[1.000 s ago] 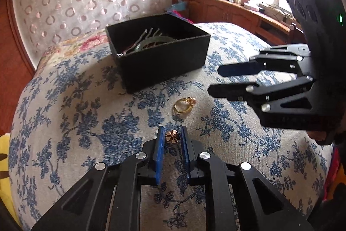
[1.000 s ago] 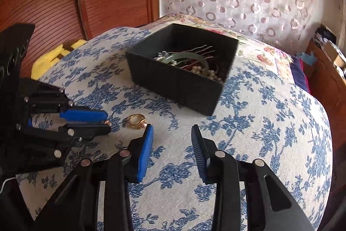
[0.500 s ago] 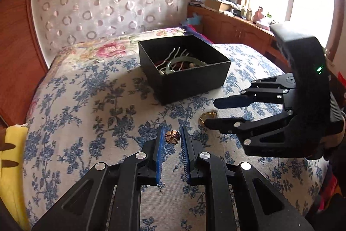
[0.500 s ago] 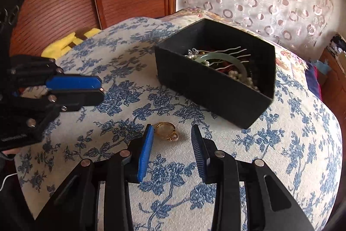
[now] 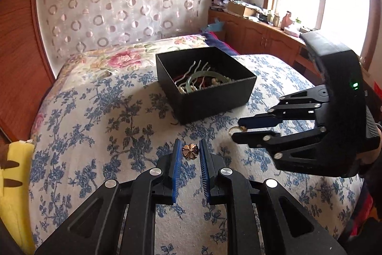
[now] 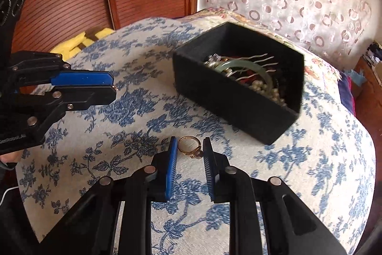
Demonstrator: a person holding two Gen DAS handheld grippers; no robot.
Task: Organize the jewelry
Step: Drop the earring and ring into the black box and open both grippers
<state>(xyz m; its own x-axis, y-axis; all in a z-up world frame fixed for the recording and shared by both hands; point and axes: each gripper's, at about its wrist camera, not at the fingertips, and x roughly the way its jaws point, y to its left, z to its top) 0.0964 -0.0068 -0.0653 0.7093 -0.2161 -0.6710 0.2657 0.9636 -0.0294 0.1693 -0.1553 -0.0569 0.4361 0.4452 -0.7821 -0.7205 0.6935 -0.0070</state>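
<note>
Here we look across the bed (image 5: 100,116), its blue-flowered cover spread under everything. On it sits the black box (image 5: 205,87), open on top and already holding a green bangle (image 5: 205,78), hairpins and pearl beads; from the right wrist view the same box (image 6: 238,97) lies just beyond our right claw. Our left gripper (image 5: 188,152) is clenched on a small copper flower piece (image 5: 190,151), pinched between its blue pads at the tips and raised off the cover. Our right gripper (image 6: 189,149) is low over the cover with its pads apart, released, one on each side of the gold ring (image 6: 189,147). That ring lies on the cloth near the box's front corner; we cannot tell whether the pads touch it.
</note>
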